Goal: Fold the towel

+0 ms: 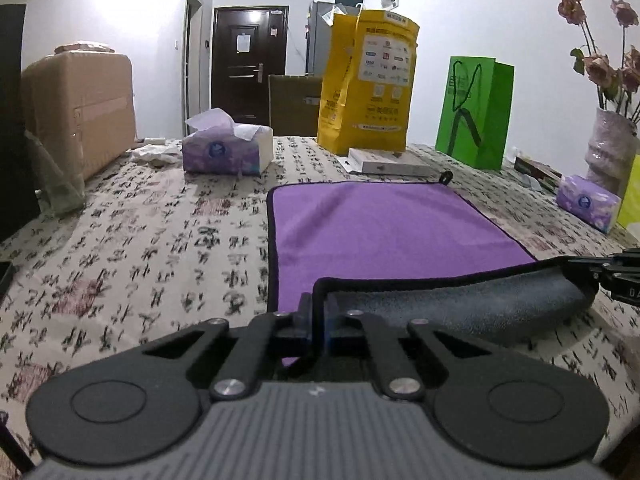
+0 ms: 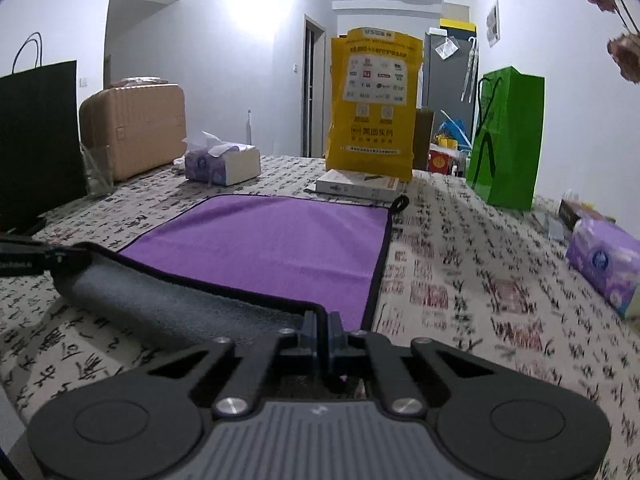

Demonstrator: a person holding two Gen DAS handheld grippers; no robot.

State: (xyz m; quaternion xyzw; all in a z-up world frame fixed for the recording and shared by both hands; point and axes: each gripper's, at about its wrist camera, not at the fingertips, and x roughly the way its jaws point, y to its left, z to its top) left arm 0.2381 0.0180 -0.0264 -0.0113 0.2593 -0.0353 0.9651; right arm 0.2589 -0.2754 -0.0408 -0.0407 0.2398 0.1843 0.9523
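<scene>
Seen from the left wrist, the left gripper (image 1: 318, 316) pinches the near left corner of the purple towel (image 1: 384, 228), its jaws closed narrow on the black-piped hem. The lifted edge shows its grey underside and runs off to the right, where the other tool (image 1: 616, 276) enters the frame. Ahead, the rest of the towel lies flat on the patterned tablecloth (image 1: 140, 248).

Seen from the right wrist, the right gripper (image 2: 321, 330) clamps the opposite near corner (jaws equally narrow), with the raised hem stretching away to its left. By appearances the first fold is under way; the next move calls for carrying both corners forward together to the far edge, near the hanging loop (image 2: 401, 203). Each gripped corner is hidden between the pads, and the tablecloth to the right is blurred.
</scene>
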